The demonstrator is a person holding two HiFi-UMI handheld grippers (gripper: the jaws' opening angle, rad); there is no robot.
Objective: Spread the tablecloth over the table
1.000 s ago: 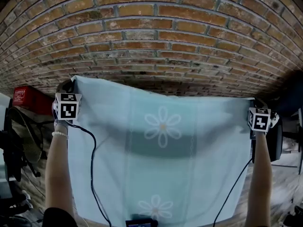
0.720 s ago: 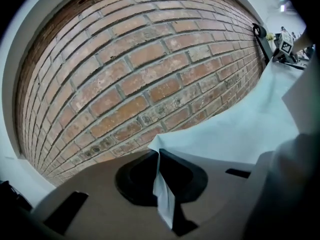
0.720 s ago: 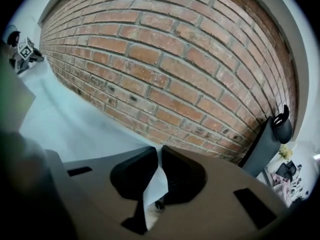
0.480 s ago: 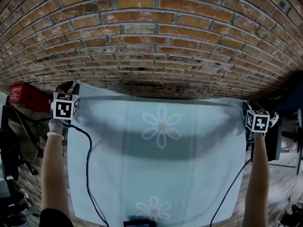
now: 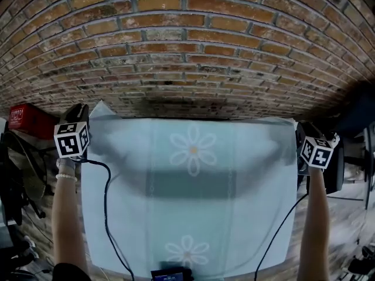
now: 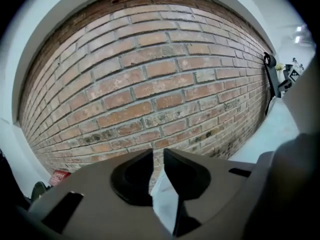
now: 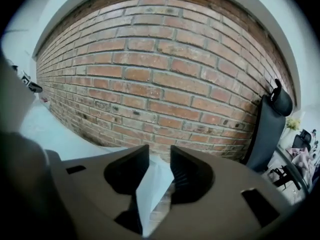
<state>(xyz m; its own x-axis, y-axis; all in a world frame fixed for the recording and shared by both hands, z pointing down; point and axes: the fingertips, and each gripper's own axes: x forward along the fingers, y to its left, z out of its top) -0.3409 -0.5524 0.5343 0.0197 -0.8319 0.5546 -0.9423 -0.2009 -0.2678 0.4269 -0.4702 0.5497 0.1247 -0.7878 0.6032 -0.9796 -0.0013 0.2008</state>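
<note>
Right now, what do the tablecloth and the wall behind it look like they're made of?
Tablecloth: probably thin woven fabric, pale blue and matte, printed with white daisies; it sags and folds softly. Wall: rough, unpainted red-brown brick, with grey mortar joints showing between courses.

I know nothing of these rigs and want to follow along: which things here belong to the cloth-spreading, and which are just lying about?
In the job:
tablecloth
left gripper, jaws opening, cloth corner between them
right gripper, jaws opening, cloth corner between them

Just about:
red box
black chair
brick wall
</note>
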